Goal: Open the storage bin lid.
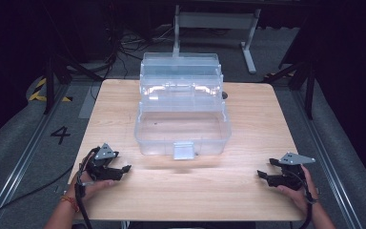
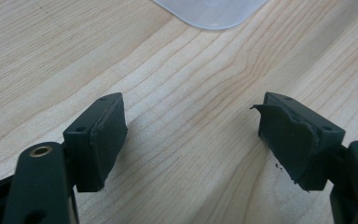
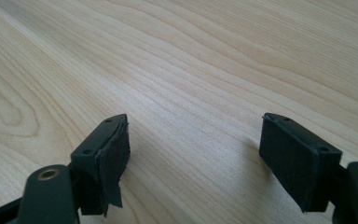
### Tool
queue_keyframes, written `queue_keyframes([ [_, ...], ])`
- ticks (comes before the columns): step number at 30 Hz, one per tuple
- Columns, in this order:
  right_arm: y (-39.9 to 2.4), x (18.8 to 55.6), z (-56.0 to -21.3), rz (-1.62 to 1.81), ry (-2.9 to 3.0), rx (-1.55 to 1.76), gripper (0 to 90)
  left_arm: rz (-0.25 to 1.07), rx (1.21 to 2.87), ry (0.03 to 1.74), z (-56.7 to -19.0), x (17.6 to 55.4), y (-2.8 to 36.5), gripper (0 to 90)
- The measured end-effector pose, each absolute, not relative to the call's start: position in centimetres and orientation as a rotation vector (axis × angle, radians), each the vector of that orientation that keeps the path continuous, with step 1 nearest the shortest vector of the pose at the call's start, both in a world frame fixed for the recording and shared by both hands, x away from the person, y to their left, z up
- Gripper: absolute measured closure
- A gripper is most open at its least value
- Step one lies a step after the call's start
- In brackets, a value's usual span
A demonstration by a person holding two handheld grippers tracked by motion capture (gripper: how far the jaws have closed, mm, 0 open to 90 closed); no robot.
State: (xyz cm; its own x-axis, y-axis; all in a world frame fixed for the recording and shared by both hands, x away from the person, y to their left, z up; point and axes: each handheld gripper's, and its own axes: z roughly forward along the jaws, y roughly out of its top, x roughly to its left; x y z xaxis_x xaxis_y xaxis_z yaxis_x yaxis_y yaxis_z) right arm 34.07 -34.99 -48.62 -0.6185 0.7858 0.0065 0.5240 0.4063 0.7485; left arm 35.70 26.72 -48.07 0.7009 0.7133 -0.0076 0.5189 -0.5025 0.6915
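A clear plastic toolbox (image 1: 183, 114) stands open at the middle of a wooden table (image 1: 248, 191), its lid tipped back and its front latch (image 1: 183, 150) hanging toward the person. The left gripper (image 1: 116, 170) and right gripper (image 1: 267, 177) rest near the table's front corners, jaws spread wide, holding nothing. A torn pad (image 2: 289, 140) on the left gripper could likely slip on the smooth plastic if it grips there.
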Motion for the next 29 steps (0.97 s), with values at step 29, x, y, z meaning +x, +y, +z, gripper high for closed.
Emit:
queue_keyframes([
  [29,-35.03,34.19,-48.64,1.051,2.327,1.123,24.4,0.363,2.221,0.94,-48.1,35.83,26.6,22.2],
])
